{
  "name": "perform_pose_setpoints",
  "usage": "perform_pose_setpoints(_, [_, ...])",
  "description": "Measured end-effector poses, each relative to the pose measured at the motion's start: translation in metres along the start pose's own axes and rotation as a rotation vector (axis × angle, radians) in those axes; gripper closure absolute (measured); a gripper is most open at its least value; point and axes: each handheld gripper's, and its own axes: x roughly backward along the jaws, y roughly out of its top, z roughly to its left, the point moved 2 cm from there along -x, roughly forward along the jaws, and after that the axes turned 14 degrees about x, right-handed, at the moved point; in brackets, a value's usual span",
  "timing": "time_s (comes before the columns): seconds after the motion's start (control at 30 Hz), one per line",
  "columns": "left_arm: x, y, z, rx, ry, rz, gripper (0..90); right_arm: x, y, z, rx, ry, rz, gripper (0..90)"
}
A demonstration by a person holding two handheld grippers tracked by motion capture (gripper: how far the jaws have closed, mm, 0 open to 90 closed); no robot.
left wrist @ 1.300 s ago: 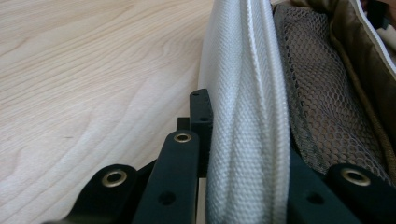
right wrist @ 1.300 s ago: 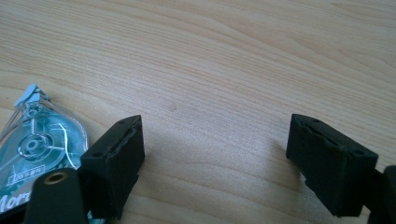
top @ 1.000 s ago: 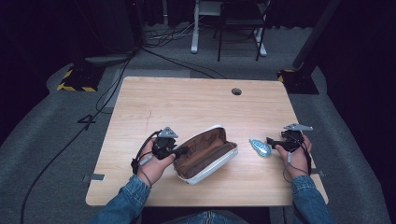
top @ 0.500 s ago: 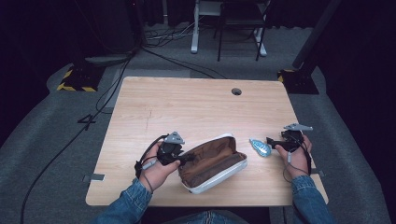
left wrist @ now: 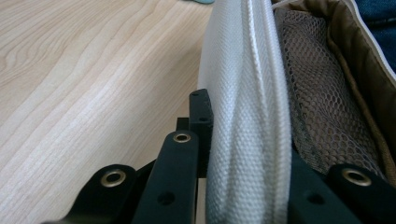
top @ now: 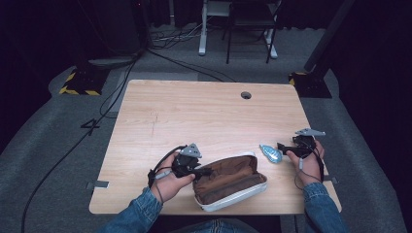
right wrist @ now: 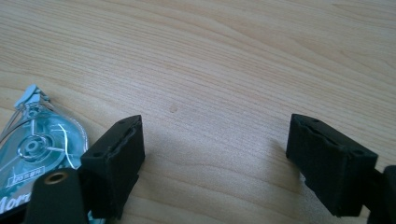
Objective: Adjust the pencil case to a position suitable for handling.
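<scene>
Pouch (top: pixel 228 182) dragged nearer, left gripper (top: pixel 203 172) clamping its rim, mesh-lined inside

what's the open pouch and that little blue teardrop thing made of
The pouch looks like woven fabric: a coarse white weave outside, with brown net mesh and a tan lining inside. The blue teardrop thing appears to be clear, glossy tinted plastic, since its inner wheels show through the shell; probably a tape dispenser.

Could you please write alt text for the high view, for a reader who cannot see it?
A person's left claw grips the rim of an open white pencil case with a brown lining, at the near edge of a wooden table. The right claw rests open beside a small blue correction tape dispenser.
</scene>
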Motion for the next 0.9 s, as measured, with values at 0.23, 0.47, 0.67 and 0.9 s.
perform_pose_setpoints(0.23, [-0.009,-0.002,0.0,-0.015,-0.017,0.012,84.7,0.0,0.0,0.0,0.002,-0.001,-0.001,20.0])
perform_pose_setpoints(0.47, [-0.019,-0.006,0.004,-0.014,-0.037,0.031,84.6,0.0,0.0,0.0,0.002,0.0,-0.001,20.2])
perform_pose_setpoints(0.67, [-0.024,-0.01,0.012,-0.003,-0.067,0.033,83.7,0.0,0.0,0.0,0.002,0.002,-0.001,20.3])
perform_pose_setpoints(0.9, [-0.025,-0.01,0.018,-0.008,-0.018,0.0,63.7,0.0,0.0,0.0,0.003,0.003,-0.002,20.3])
